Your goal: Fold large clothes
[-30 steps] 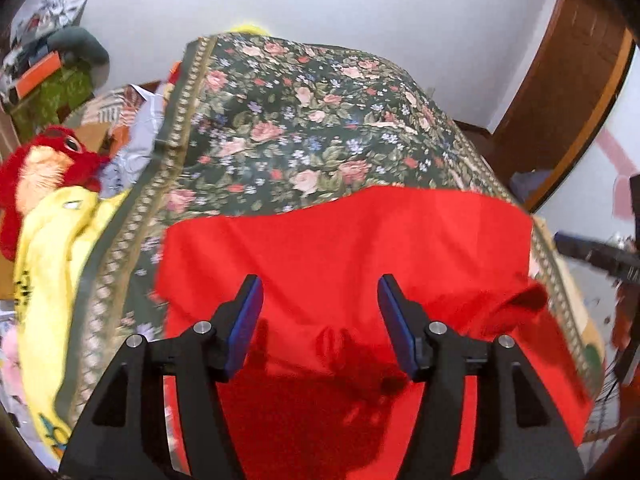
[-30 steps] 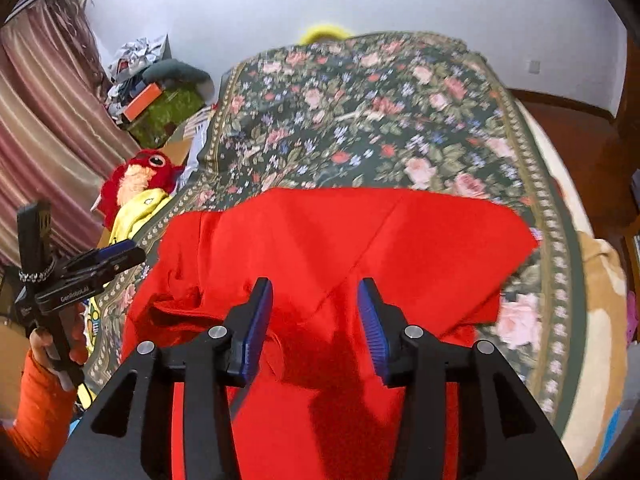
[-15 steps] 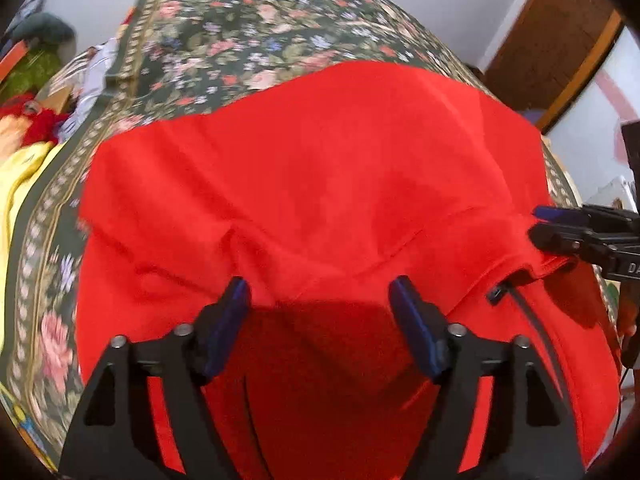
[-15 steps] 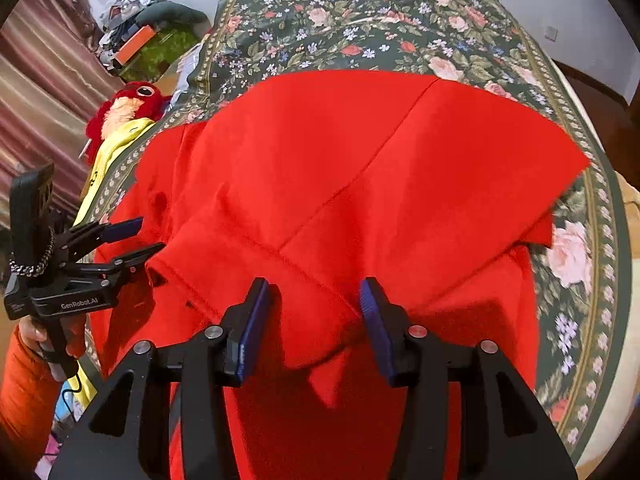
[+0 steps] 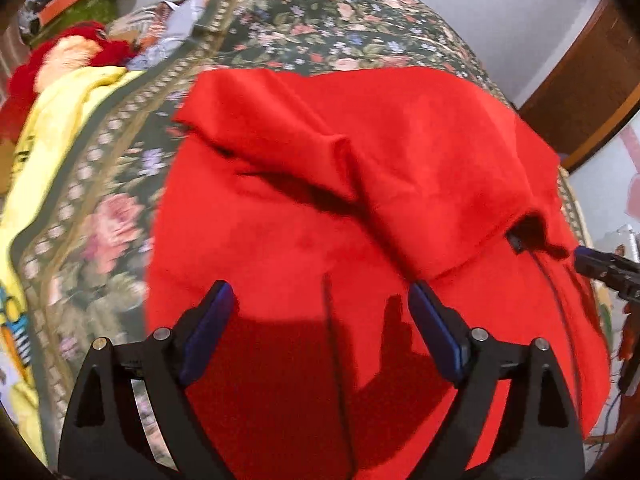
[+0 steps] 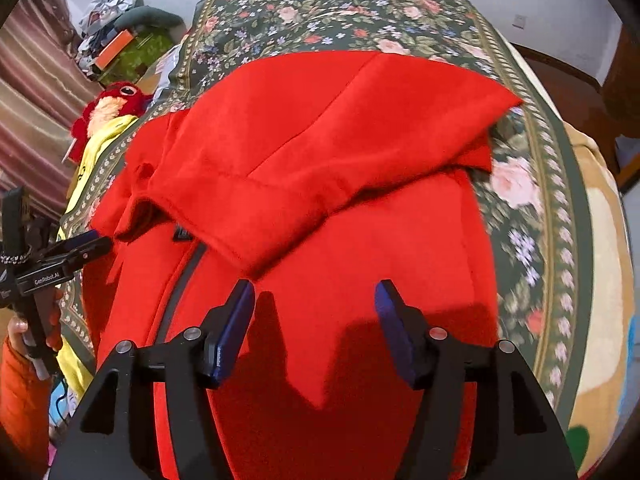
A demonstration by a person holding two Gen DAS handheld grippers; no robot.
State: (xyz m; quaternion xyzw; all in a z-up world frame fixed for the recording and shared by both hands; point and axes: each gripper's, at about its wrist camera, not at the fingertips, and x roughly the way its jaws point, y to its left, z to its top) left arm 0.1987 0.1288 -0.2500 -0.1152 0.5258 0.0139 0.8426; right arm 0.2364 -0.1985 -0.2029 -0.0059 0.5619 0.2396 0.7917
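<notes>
Bed under a dark floral bedspread, red garment folded across it, yellow blanket beside

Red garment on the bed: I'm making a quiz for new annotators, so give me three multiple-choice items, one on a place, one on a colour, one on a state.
1. Where does the red garment lie?
A. on the floral bedspread
B. on a bare floor
C. on a chair

2. What colour are the gripper pads?
A. white
B. blue
C. green

3. How do the right gripper and left gripper stand?
A. both clamped on cloth
B. one open, one clamped
C. both open, nothing pinched

Answers:
1 A, the flowered cover shows around the garment on every side.
2 B, blue strips line the inner faces of the black fingers.
3 C, their jaws have just been opening and stand apart above the cloth, with a folded flap lying loose ahead.
</notes>
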